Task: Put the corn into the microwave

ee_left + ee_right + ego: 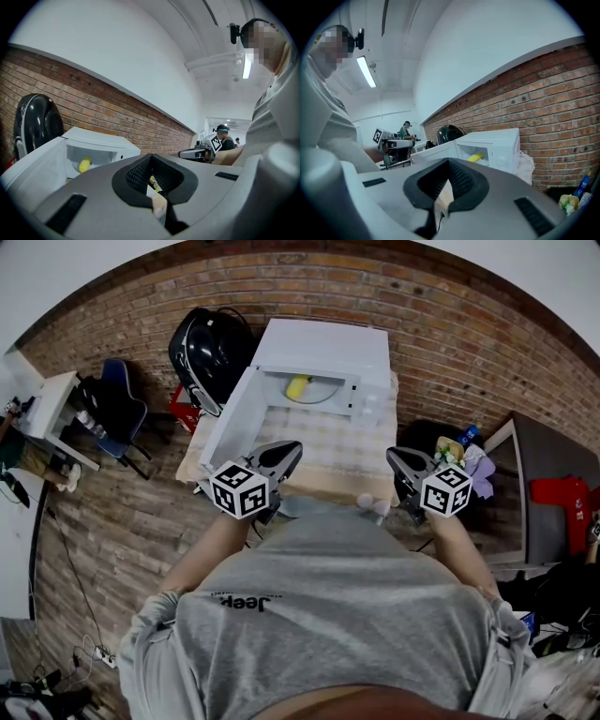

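Microwave point(328, 348) stood at rear of table point(328, 460) w/ checked cloth, backed by brick wall point(450, 343). Door point(230, 418) was swung wide open to the left in head view. Corn point(298, 387) lay on its side inside the cavity, on the turntable plate, toward the left of the opening.

L gripper point(289, 451) was held over the table's near edge, close to the person's body, approx. level, tips toward the microwave. Its jaws were together, w/ nothing between the pads. R gripper point(396, 457) was held likewise over the near right edge, jaws together and empty. Both grippers were well apart from the corn.

Black domed object point(208, 348) stood left of microwave. Blue chair point(122, 404) stood further left.
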The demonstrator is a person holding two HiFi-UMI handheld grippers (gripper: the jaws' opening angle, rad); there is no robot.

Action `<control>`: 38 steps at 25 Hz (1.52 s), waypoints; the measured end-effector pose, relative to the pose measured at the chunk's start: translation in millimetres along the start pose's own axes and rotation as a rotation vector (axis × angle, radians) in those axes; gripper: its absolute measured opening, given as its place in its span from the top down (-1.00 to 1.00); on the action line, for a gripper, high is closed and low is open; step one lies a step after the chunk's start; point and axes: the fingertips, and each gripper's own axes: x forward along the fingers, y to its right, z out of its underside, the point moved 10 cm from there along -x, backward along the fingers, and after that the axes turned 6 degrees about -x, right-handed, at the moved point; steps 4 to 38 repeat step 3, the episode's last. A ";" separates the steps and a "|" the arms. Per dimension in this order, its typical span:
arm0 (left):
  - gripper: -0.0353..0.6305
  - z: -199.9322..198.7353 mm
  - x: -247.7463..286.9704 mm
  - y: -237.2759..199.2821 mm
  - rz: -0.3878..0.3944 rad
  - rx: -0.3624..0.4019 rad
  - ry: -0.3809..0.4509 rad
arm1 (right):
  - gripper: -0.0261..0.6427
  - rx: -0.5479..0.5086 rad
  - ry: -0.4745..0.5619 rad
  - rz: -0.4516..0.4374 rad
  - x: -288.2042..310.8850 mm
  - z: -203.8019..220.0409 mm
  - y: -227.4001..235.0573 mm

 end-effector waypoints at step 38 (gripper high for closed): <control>0.84 -0.1 -2.8 2.6 -0.006 0.000 0.004 | 0.87 0.001 -0.002 0.001 -3.6 0.3 -1.7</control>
